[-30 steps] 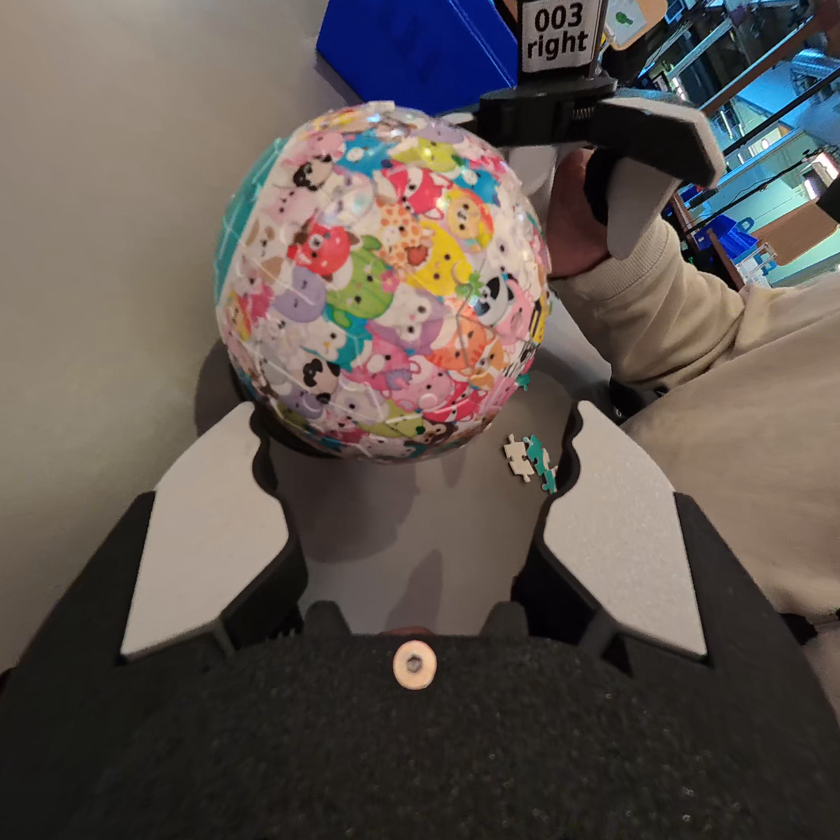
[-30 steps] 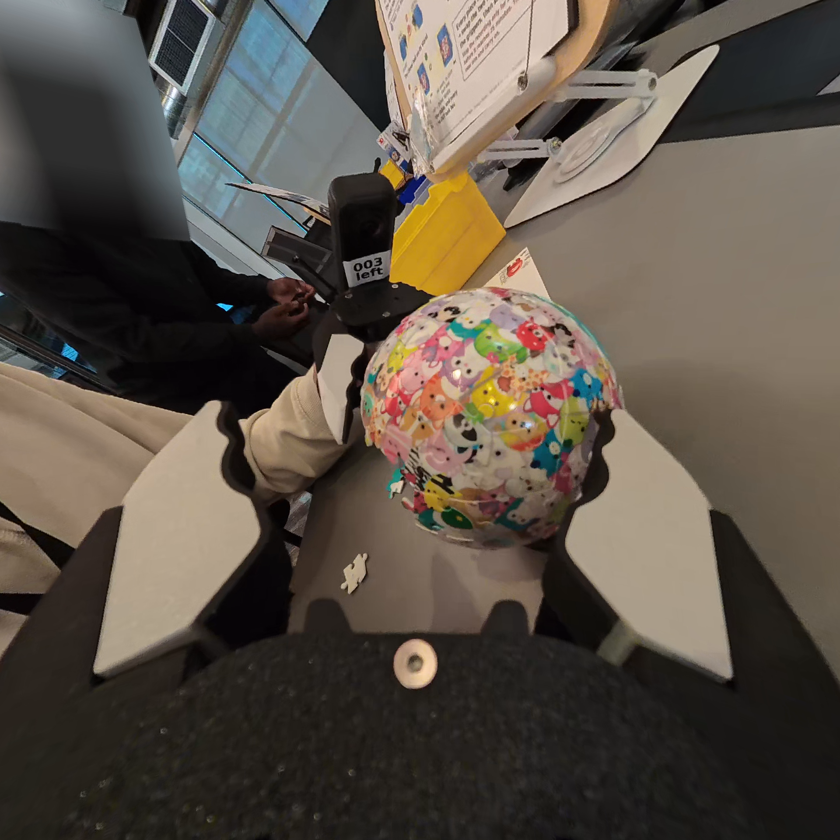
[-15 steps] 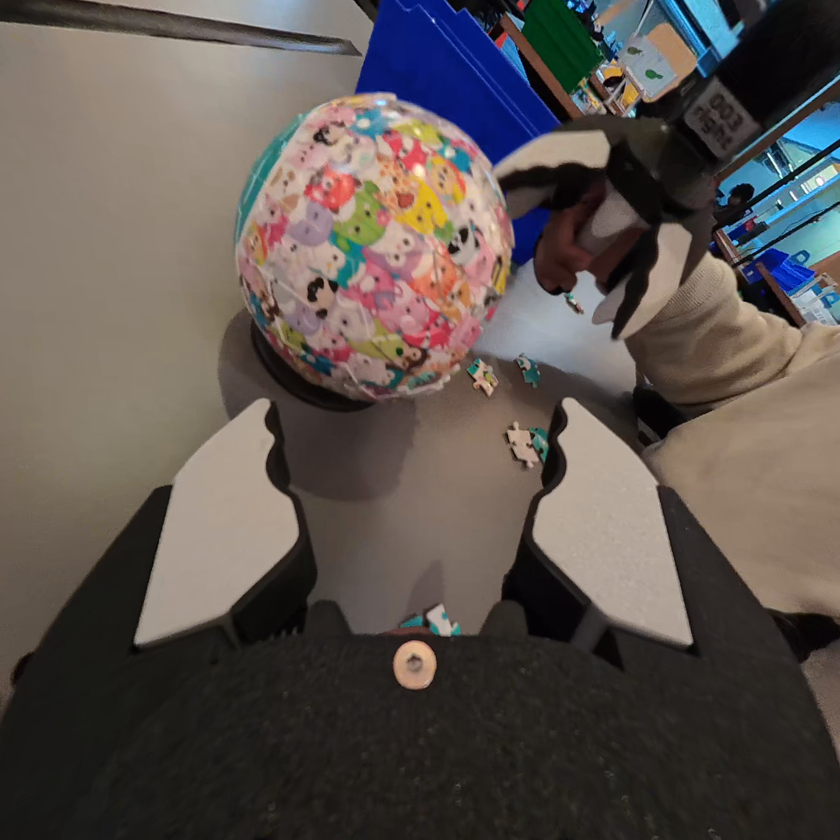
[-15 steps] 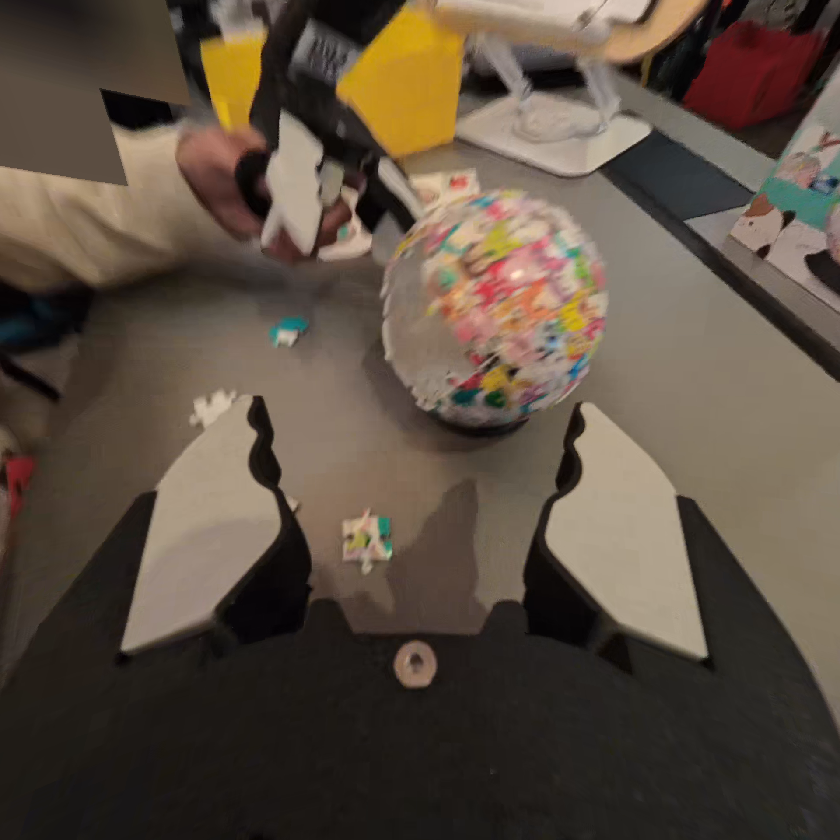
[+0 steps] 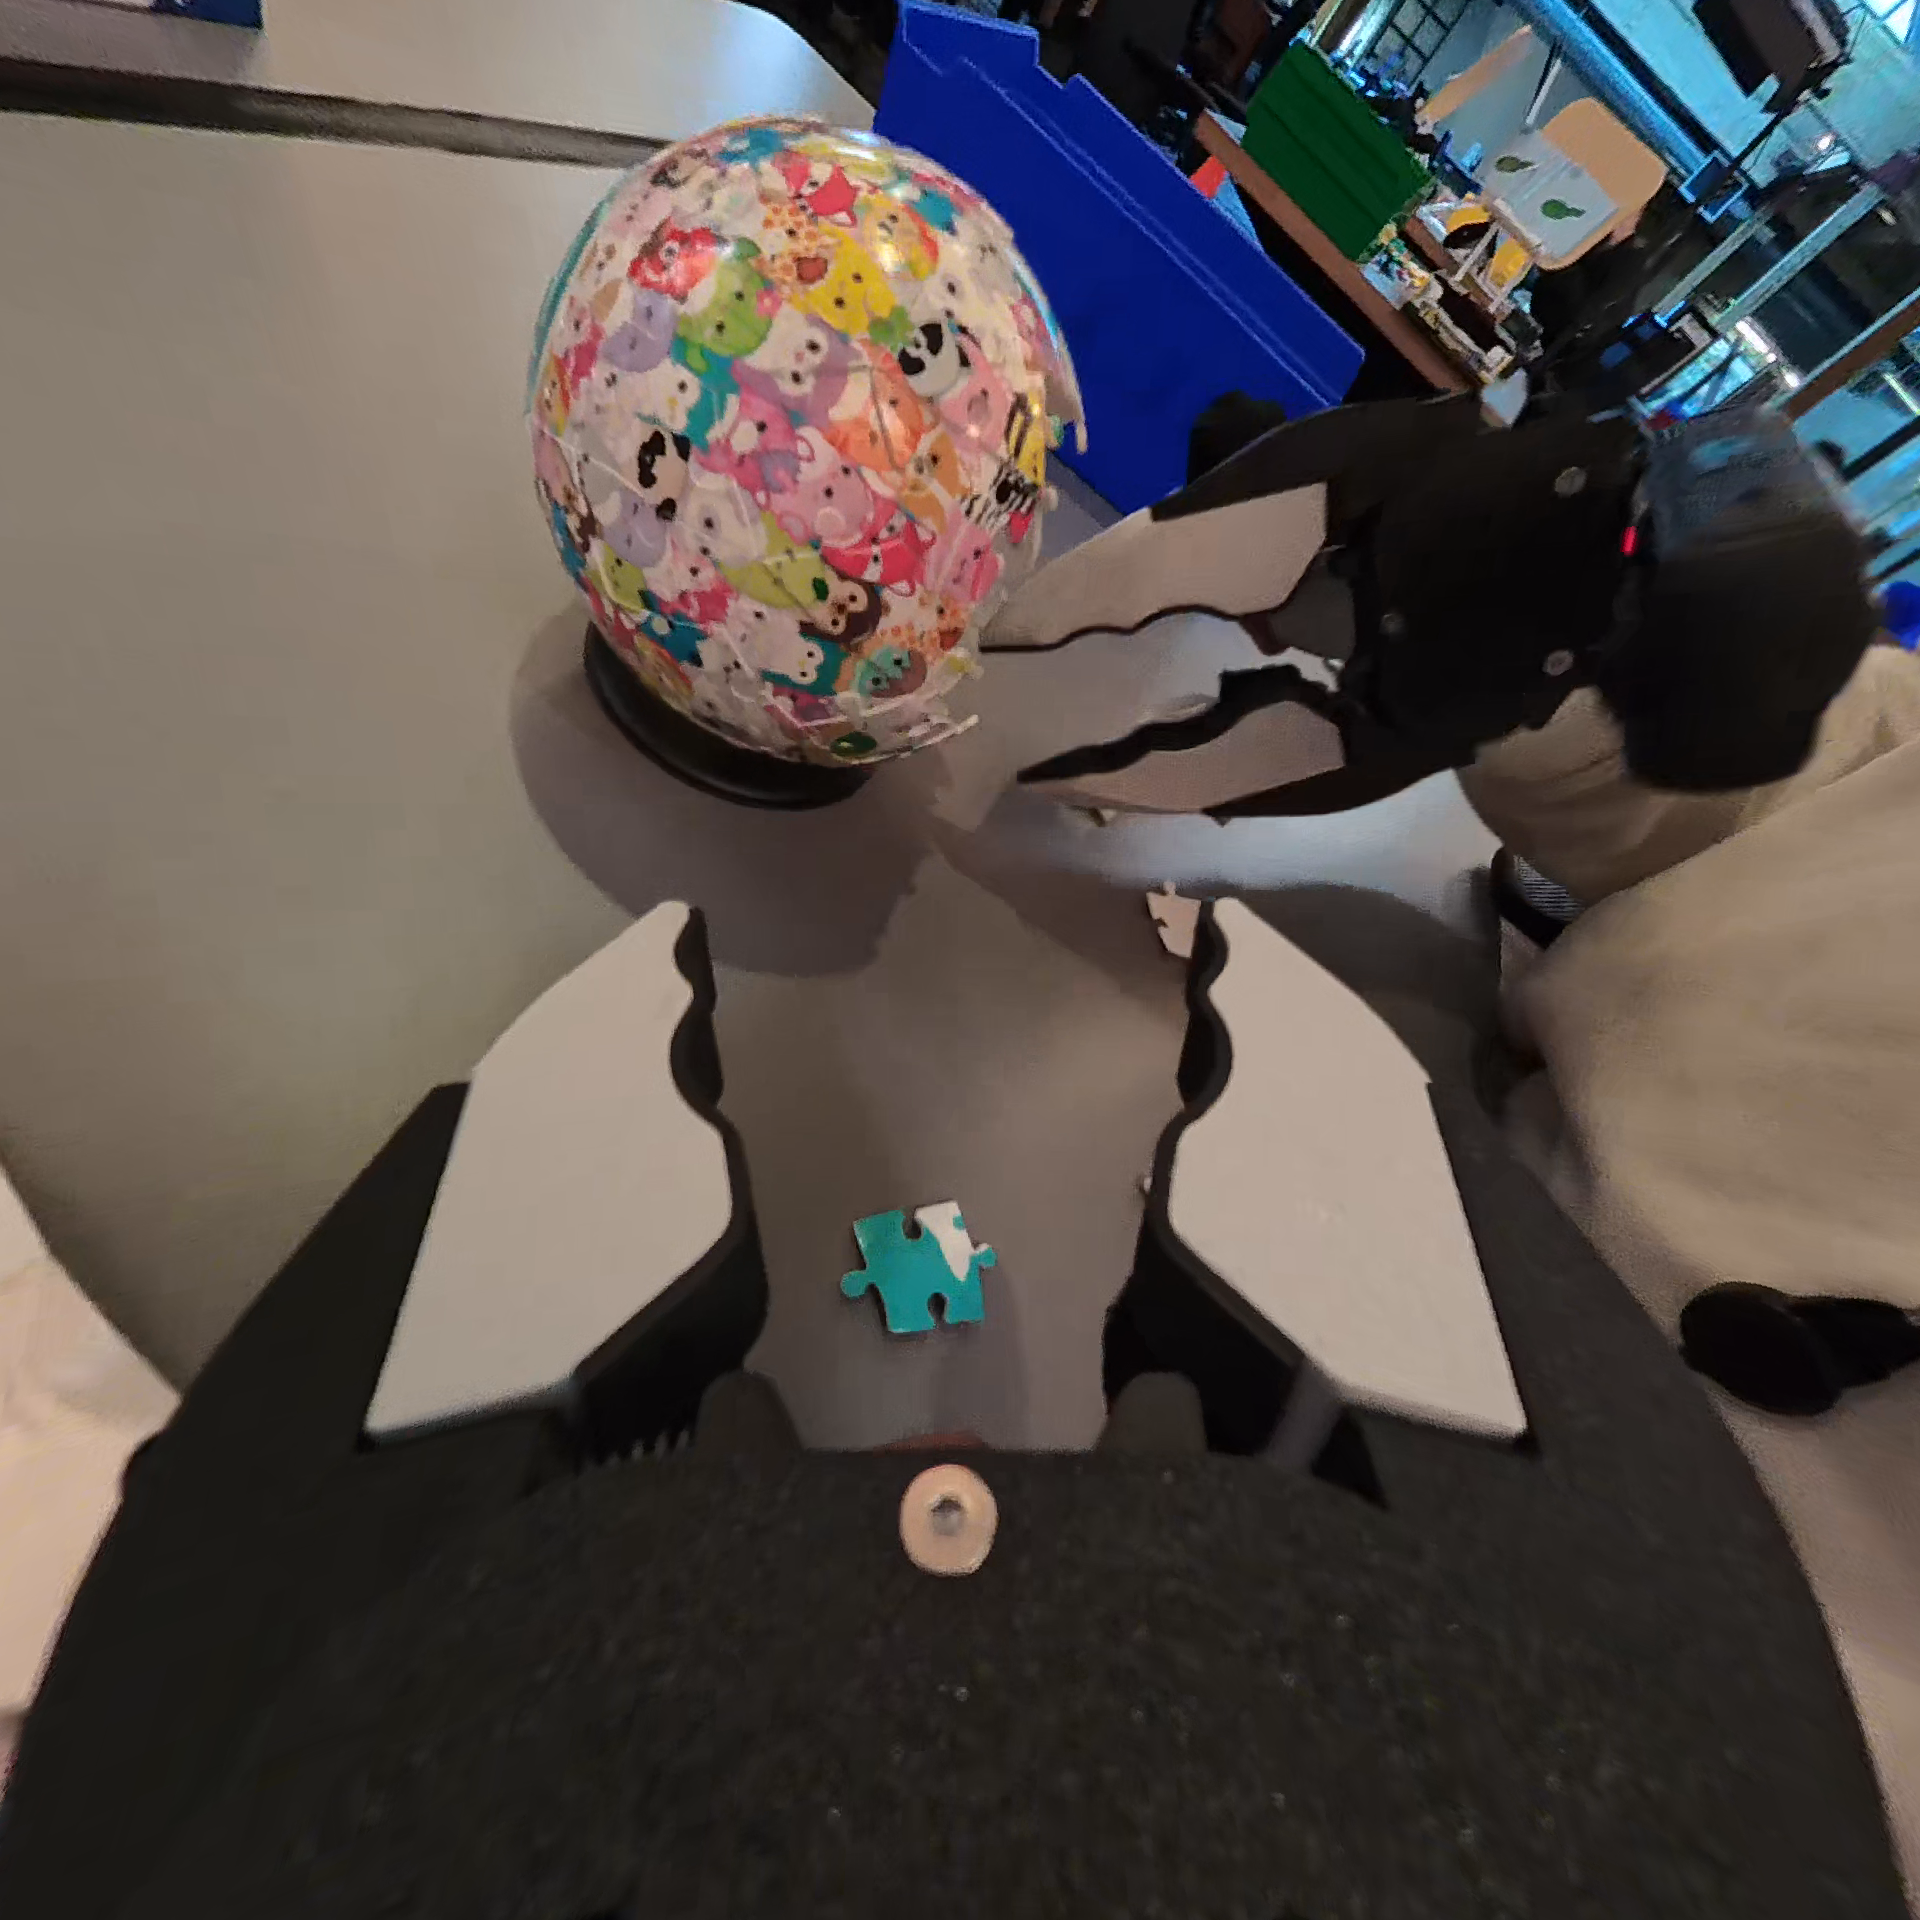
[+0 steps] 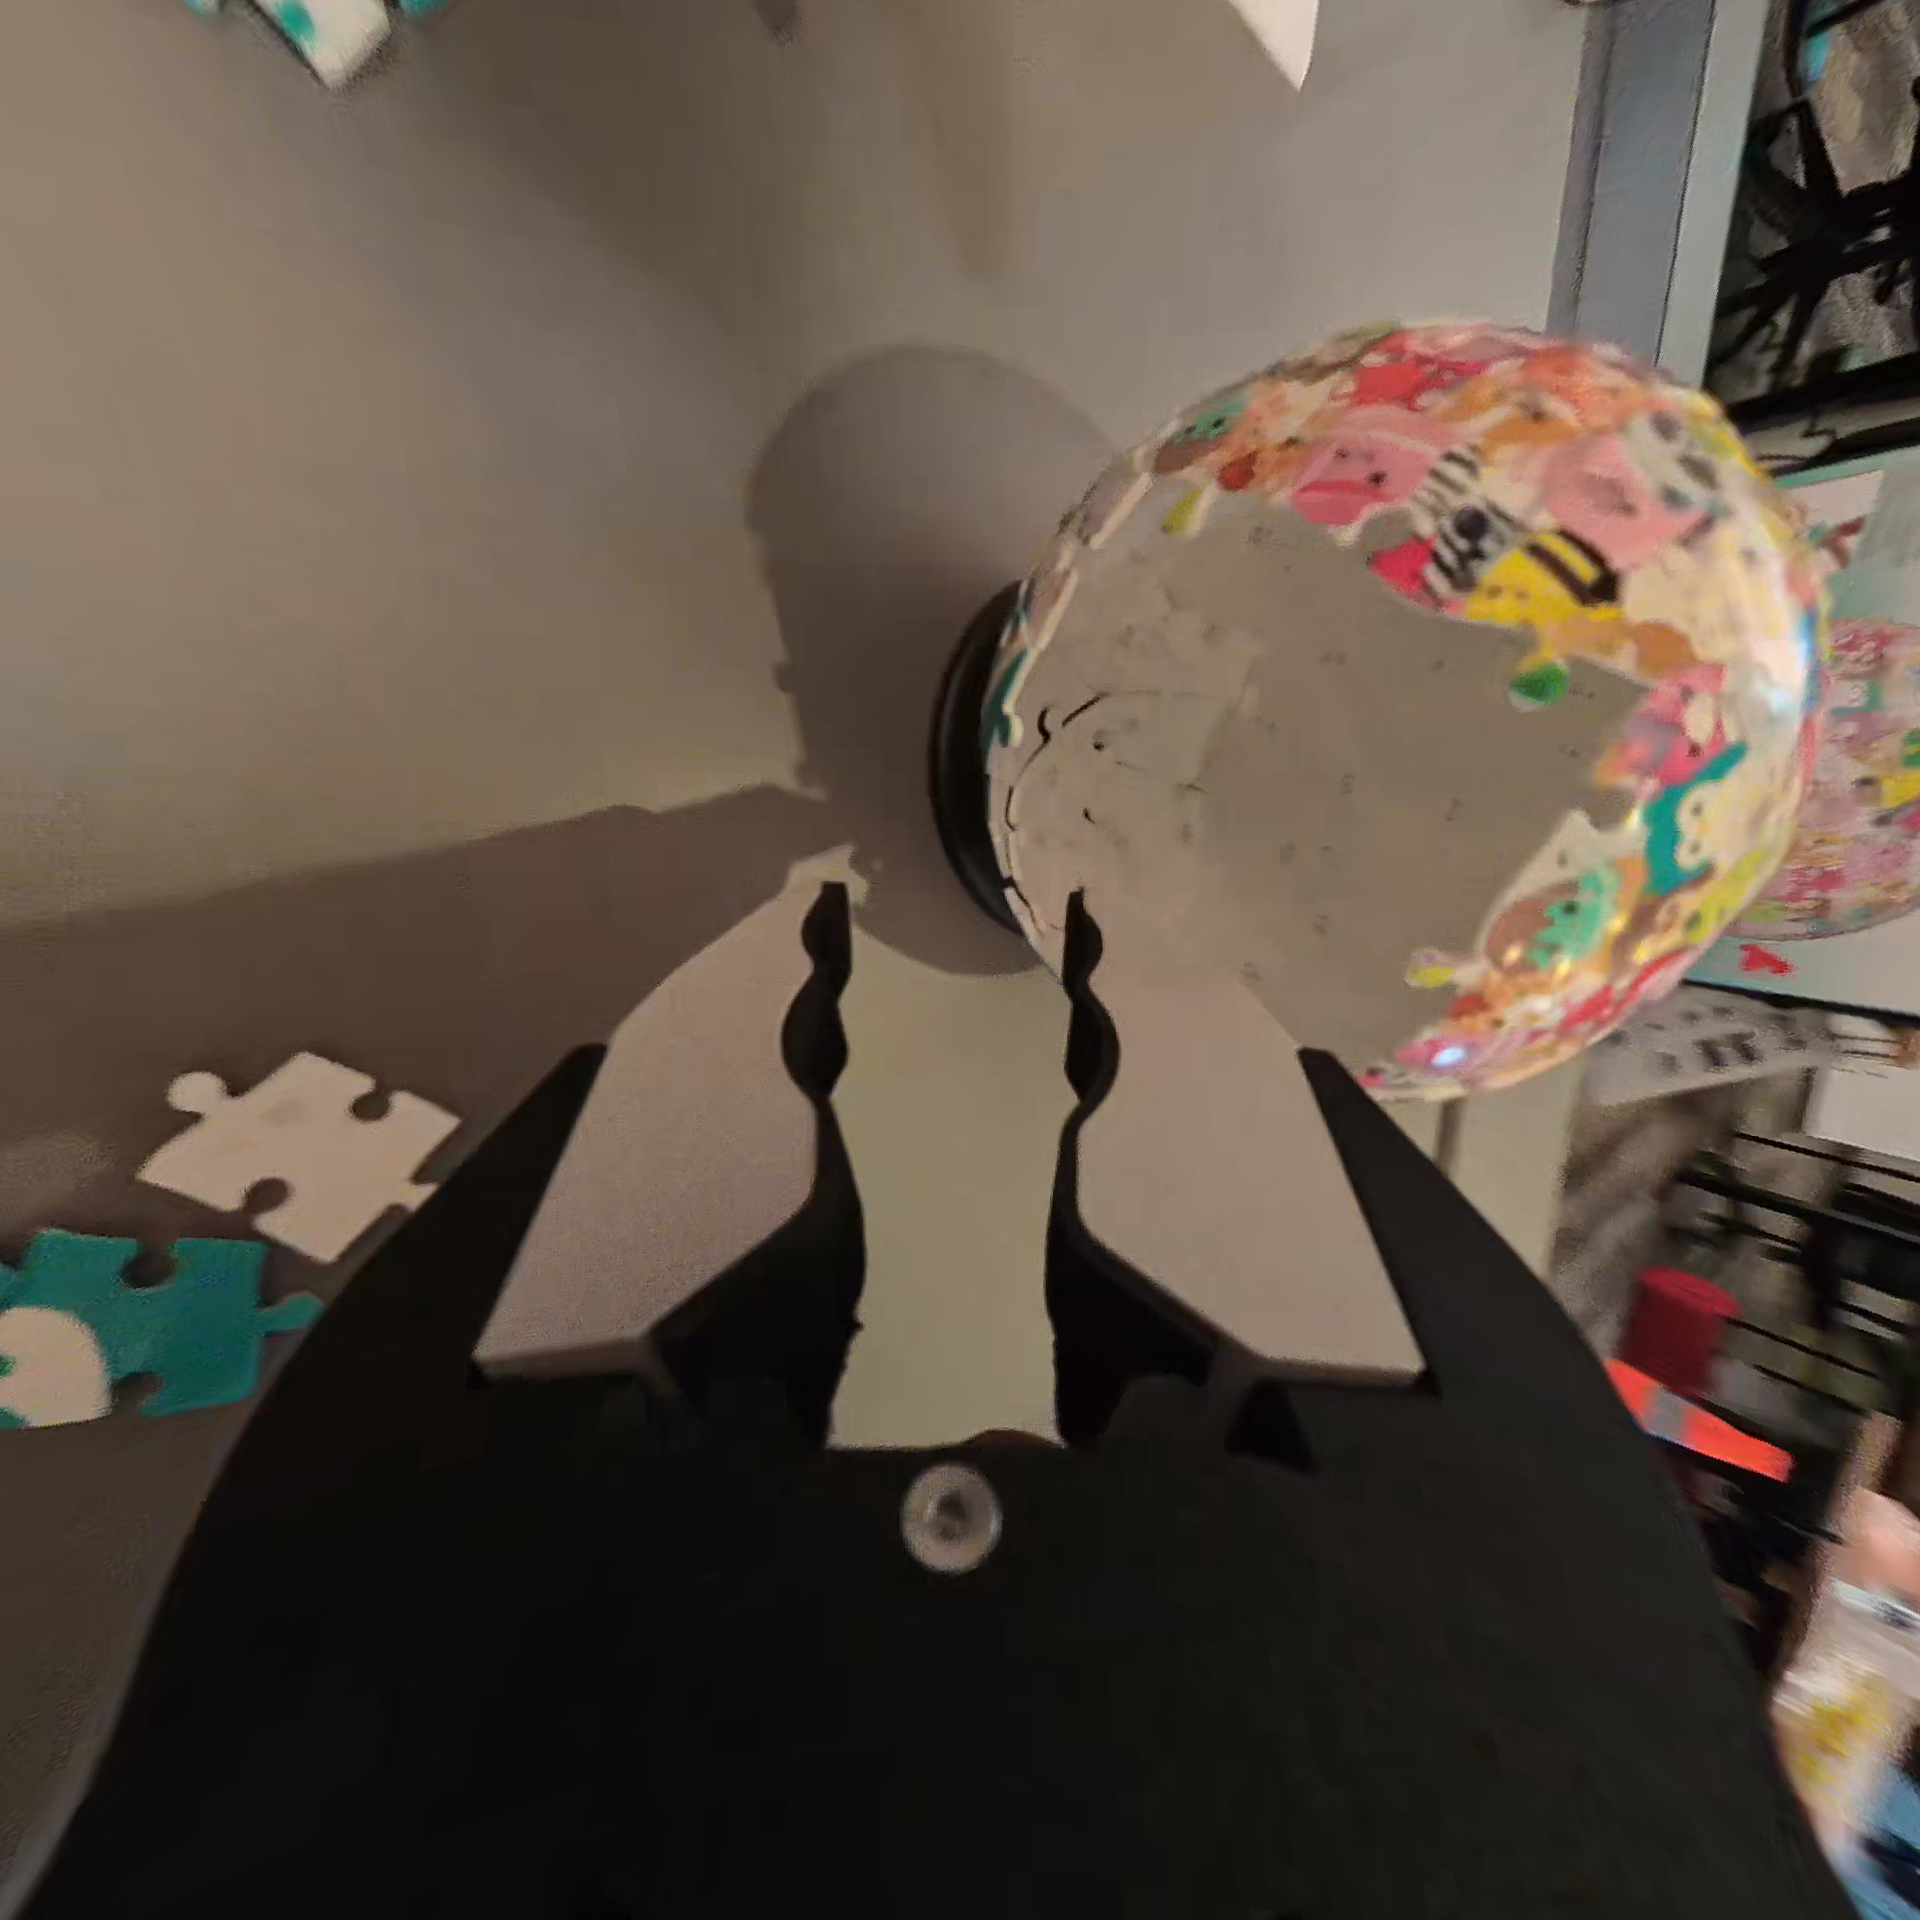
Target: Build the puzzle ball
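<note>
Sitting on its black stand (image 5: 717, 764) on the table (image 5: 260, 520), one puzzle ball (image 5: 790, 436) remains unfinished (a large gap faces right). Both hand-held grippers have backed off it: left hand-held gripper (image 5: 945, 997) released wide, empty, over one teal piece (image 5: 920, 1273); right hand-held gripper (image 6: 948, 914) narrowed, empty, beside two loose pieces (image 6: 296, 1148). Next fetch looks imminent.

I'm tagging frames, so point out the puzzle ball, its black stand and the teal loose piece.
puzzle ball (image 5: 790, 436), left wrist view, its patterned shell.
black stand (image 5: 665, 732), left wrist view, its rim.
teal piece (image 5: 914, 1283), left wrist view, its middle.
</note>
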